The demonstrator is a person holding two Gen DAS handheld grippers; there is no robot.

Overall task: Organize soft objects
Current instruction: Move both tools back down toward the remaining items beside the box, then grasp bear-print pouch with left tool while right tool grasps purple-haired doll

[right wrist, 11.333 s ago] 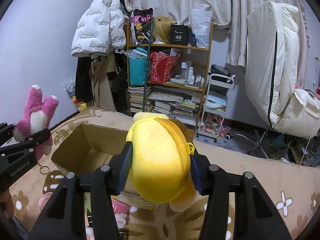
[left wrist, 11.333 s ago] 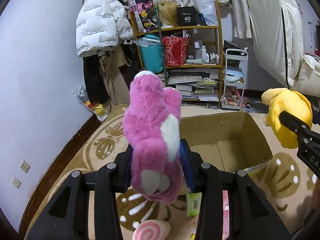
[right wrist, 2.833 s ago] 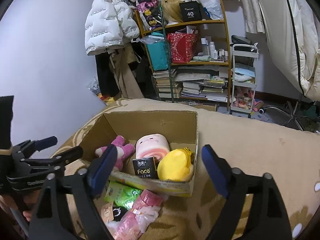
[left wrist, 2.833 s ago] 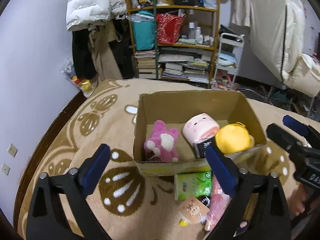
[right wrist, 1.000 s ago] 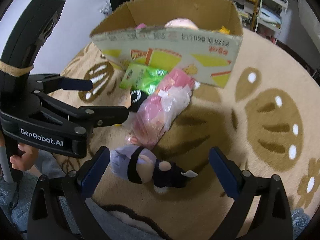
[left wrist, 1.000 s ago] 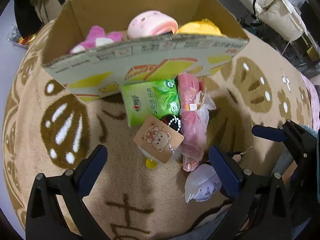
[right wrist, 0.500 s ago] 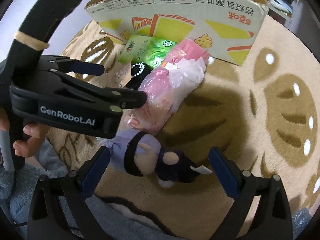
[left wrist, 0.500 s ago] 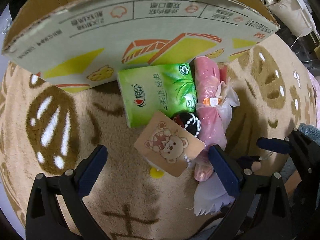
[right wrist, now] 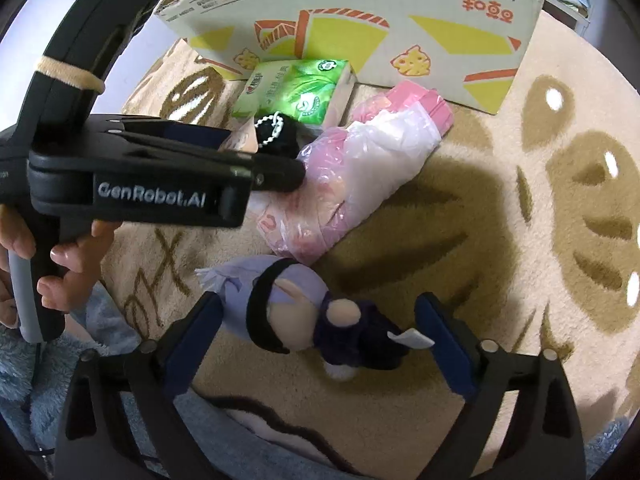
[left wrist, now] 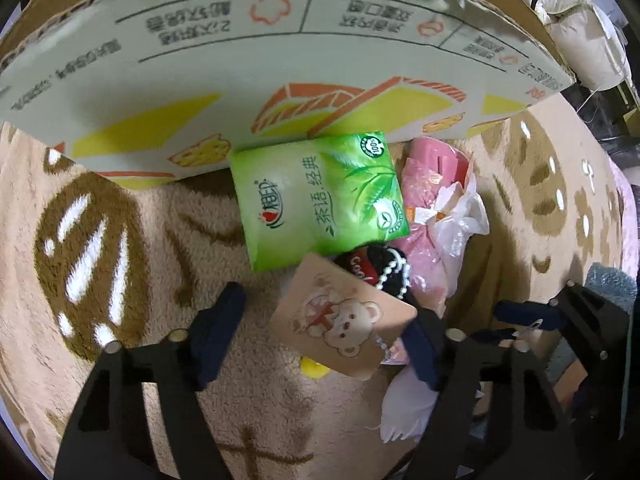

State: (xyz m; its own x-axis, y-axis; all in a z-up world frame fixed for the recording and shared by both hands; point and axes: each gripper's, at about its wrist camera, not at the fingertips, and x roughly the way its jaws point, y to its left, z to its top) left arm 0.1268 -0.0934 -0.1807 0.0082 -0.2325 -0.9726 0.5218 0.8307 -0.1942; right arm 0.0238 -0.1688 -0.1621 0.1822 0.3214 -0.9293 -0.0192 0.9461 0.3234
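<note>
A tan pouch printed with a bear [left wrist: 344, 324] lies on the carpet between the closing jaws of my left gripper [left wrist: 324, 332]. The right pad is at the pouch's edge and the left pad stands clear of it. A purple-and-navy plush doll [right wrist: 304, 312] lies between the wide jaws of my right gripper [right wrist: 320, 340], which are closing without touching it. The cardboard box [left wrist: 280, 60] stands just beyond. The left gripper [right wrist: 264, 160] also shows in the right wrist view, above a black plush keychain [right wrist: 280, 132].
A green tissue pack [left wrist: 320, 200] and a pink plastic-wrapped bundle [left wrist: 432, 216] lie against the box front. The patterned beige carpet [right wrist: 520, 200] spreads to the right. A person's hand [right wrist: 68, 256] grips the left handle, with blue fuzzy fabric [right wrist: 80, 360] below.
Both grippers have dropped closer to the carpet. The left jaws have narrowed markedly around the bear pouch; the right jaws have narrowed slightly around the doll.
</note>
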